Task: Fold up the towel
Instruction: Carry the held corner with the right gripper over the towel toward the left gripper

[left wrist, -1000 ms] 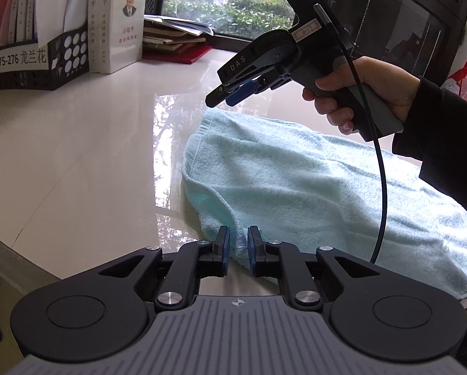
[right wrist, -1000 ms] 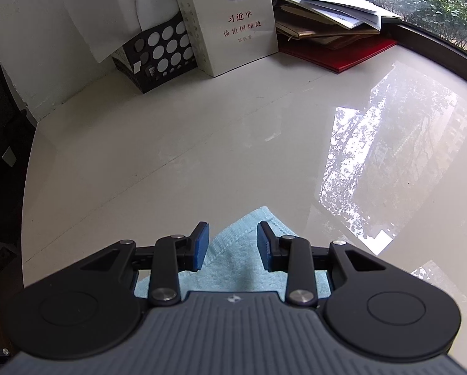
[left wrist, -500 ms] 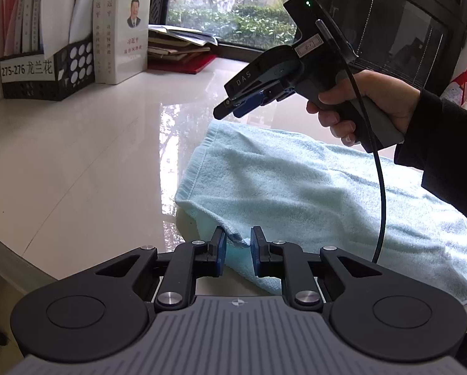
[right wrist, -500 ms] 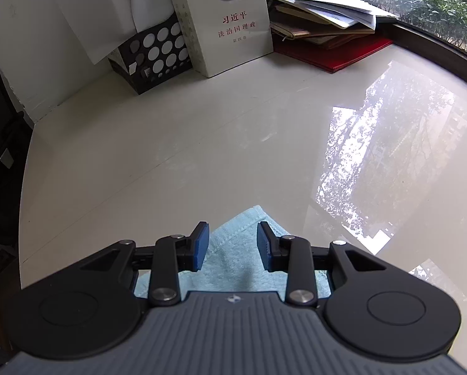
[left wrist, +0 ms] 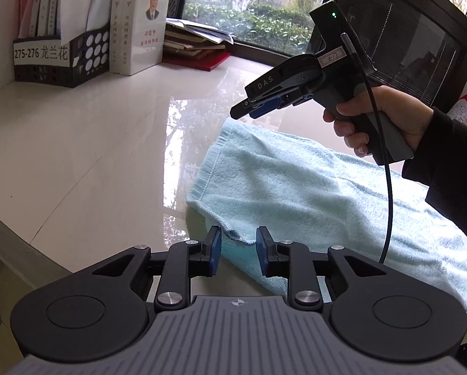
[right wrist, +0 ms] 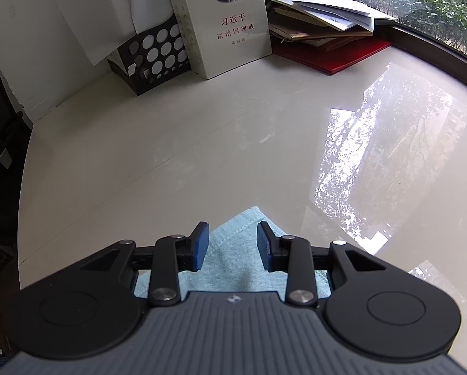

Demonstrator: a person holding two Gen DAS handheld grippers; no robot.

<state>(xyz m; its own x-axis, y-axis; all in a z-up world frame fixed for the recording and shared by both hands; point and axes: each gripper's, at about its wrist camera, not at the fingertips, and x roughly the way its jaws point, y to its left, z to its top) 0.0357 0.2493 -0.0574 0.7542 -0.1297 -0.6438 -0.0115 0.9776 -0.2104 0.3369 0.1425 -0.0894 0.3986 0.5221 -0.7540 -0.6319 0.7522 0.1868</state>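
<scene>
Evidently the towel (left wrist: 311,193) is lying flat on the counter (left wrist: 92,143), not yet folded, while the left gripper (left wrist: 238,247) is spreading its fingers around the near corner and the right gripper (right wrist: 230,243) is hovering unclenched over the far corner.

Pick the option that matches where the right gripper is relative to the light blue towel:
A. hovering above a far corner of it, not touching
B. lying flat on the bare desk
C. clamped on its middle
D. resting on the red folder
A: in the left wrist view the right gripper hangs in the air above the far corner of the towel, with a gap between them.
</scene>
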